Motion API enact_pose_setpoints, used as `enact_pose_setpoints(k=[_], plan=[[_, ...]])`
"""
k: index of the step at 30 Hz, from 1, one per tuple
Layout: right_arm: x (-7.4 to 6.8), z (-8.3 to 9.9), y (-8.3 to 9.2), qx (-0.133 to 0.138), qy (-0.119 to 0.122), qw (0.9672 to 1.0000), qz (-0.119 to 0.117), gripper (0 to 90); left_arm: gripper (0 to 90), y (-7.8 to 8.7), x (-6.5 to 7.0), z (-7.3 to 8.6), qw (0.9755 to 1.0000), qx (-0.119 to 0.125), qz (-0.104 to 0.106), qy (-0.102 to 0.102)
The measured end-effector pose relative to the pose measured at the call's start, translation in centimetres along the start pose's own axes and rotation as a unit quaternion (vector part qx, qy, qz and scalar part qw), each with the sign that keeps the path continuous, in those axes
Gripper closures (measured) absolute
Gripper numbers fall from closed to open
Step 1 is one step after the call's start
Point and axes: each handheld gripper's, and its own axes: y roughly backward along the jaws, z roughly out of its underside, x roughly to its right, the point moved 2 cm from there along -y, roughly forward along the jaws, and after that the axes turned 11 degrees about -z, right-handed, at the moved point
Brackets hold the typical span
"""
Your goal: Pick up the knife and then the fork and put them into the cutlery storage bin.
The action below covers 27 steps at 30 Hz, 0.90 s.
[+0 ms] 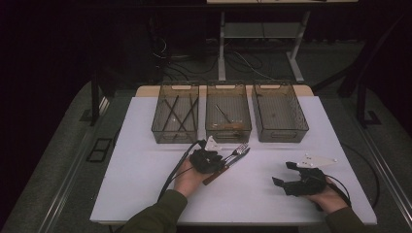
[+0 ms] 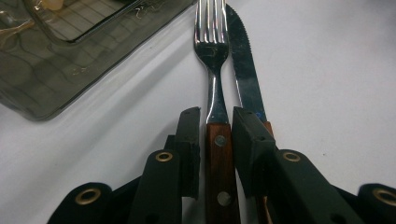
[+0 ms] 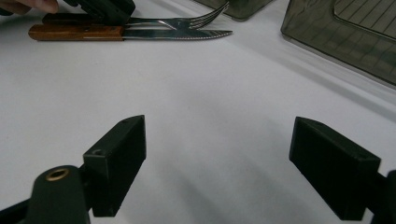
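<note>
dark room; grey floor (image 1: 58,160); desk legs (image 1: 221,48), cables (image 1: 243,60) behind.

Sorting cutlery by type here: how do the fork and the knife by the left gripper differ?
The fork ends in tines; the knife has a flat serrated blade. The fork's handle sits between the left gripper's jaws; the knife lies just outside them. Both have wooden riveted handles and lie side by side.

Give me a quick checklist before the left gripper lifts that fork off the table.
1. Left gripper straddles the fork handle: ok.
2. Pads pressing firmly on the handle: cannot tell.
3. Knife outside the jaws, though it lies close beside the fork: ok.
4. Right gripper open, resting away from the cutlery: ok.
5. Bins stand upright just beyond the fork: ok.
6. Which bin takes forks: cannot tell.
</note>
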Motion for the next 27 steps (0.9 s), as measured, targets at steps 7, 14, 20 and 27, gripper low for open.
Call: enact_pose_setpoints(k=[7, 14, 20, 27], plan=[[0.0, 0.0, 0.0, 0.000, 0.003, 1.0000, 0.000, 18.3, 77.5, 0.0, 0.1, 0.2, 1.0000, 0.009, -0.003, -0.003], [0.1, -0.3, 0.0, 0.020, -0.013, 0.9997, -0.002, 18.2, 77.9, 0.0, -0.2, 0.2, 0.9999, 0.012, 0.006, 0.001], [0.3, -1.1, -0.1, 0.037, -0.038, 0.9986, -0.007, 15.9, 77.8, 0.6, -0.5, -0.1, 0.9997, 0.020, 0.011, 0.012], [0.0, -3.5, -0.4, 0.086, -0.058, 0.9939, -0.037, 15.9, 77.8, 2.2, 0.0, -1.1, 0.9987, 0.038, 0.032, 0.014]])
